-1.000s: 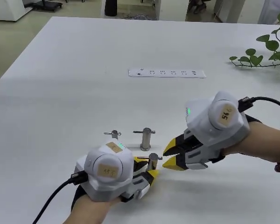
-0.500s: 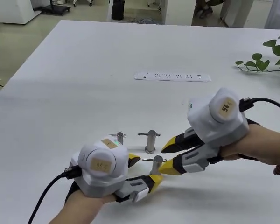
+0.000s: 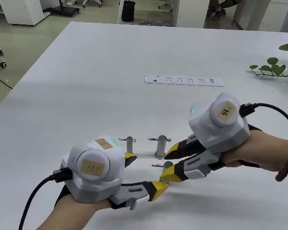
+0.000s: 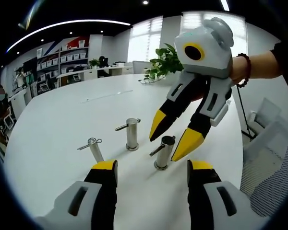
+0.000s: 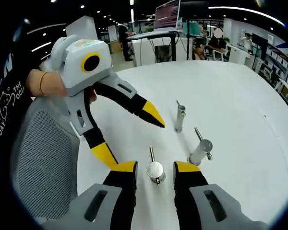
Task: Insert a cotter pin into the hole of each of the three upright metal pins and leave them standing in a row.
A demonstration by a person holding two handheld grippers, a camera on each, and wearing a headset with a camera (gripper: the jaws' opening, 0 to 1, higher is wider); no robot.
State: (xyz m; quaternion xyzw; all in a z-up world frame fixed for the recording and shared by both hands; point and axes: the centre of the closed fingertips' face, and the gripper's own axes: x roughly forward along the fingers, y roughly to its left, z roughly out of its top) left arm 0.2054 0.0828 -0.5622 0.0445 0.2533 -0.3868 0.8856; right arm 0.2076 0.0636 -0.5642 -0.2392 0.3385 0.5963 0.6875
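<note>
r gripper (image 5: 154,166) jaws apart, pin (image 5: 155,171) btwn them

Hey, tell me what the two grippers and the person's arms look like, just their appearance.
Both the left gripper and right gripper have rounded white housings, black jaws with yellow tips, a round tan sticker with handwritten figures, and a black cable. A dark beaded bracelet circles the right wrist; a thin bangle the left.

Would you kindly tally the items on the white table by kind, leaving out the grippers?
Upright metal pins: 3
Cotter pins: 3
Power strip: 1
Leafy plant: 1
Total: 8
</note>
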